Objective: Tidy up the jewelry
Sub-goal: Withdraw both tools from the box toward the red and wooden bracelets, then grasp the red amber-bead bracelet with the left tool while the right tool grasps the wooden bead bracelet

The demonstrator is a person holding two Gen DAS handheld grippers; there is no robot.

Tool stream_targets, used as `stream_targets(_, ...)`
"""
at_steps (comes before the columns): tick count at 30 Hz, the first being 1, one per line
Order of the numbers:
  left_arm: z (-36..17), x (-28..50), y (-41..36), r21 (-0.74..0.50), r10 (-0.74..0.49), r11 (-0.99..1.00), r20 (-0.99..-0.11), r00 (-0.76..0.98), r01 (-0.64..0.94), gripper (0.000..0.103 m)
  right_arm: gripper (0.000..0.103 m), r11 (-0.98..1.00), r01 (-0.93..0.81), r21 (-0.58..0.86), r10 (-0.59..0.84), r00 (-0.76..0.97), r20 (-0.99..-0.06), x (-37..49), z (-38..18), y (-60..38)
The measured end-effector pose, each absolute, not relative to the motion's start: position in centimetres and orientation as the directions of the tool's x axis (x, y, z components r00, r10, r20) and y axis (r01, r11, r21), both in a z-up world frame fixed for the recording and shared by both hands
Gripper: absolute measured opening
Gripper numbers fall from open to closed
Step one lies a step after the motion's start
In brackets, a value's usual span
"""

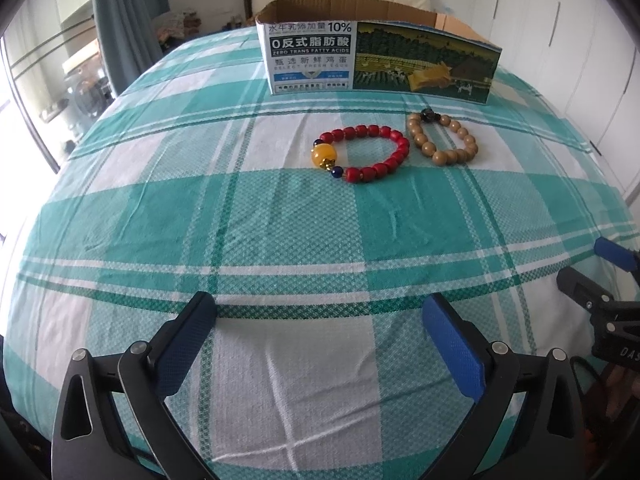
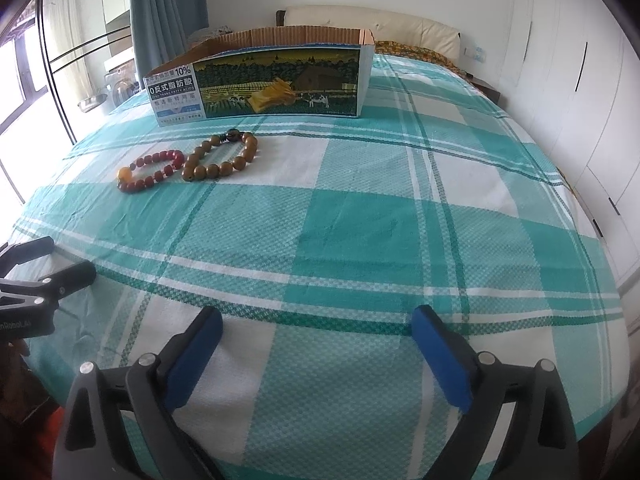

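A red bead bracelet (image 1: 366, 152) with one big amber bead lies on the checked bedspread, and it also shows in the right wrist view (image 2: 150, 170). A tan wooden bead bracelet (image 1: 442, 136) touches its right side and also shows in the right wrist view (image 2: 222, 158). An open printed cardboard box (image 1: 376, 58) stands just behind them; it also shows in the right wrist view (image 2: 260, 78). My left gripper (image 1: 320, 340) is open and empty, well short of the bracelets. My right gripper (image 2: 316, 344) is open and empty, near the bed's front, right of the bracelets.
The green and white checked bedspread (image 1: 280, 220) covers the whole bed. White wardrobe doors (image 2: 580, 80) run along the right. A window and blue curtain (image 1: 116, 20) are at the left. Each gripper shows at the edge of the other's view.
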State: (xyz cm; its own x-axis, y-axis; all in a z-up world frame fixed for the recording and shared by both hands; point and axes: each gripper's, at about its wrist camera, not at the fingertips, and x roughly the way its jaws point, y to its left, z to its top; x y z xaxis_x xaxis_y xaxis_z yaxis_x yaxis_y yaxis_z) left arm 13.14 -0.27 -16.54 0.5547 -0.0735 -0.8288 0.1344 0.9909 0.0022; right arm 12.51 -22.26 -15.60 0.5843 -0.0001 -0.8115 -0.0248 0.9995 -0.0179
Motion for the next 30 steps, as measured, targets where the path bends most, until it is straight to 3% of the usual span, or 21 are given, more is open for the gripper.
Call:
stream_targets(14,-16.6,13.2,-0.1,0.0,-0.094,0.986,-0.825,0.557,0.167,0.102,0.099,0.999,-0.048,-0.005,0.022,0.542,-0.84,13.0,-15.2,-22.4)
stream_targets(20,-15.0,14.1,1.9,-0.041,-0.114,0.99,-0.796,0.595,0.135,0.102,0.098,0.999,-0.031,0.041,0.052,0.628,-0.777,13.6,-12.1,-24.3)
stream_targets(30,-12.9,20.7,2.6,-0.113,-0.116,0.993,-0.775,0.621,0.045,0.102,0.096,0.957,-0.288,0.043,0.22,0.619,-0.754,23.6,-11.2,-22.6)
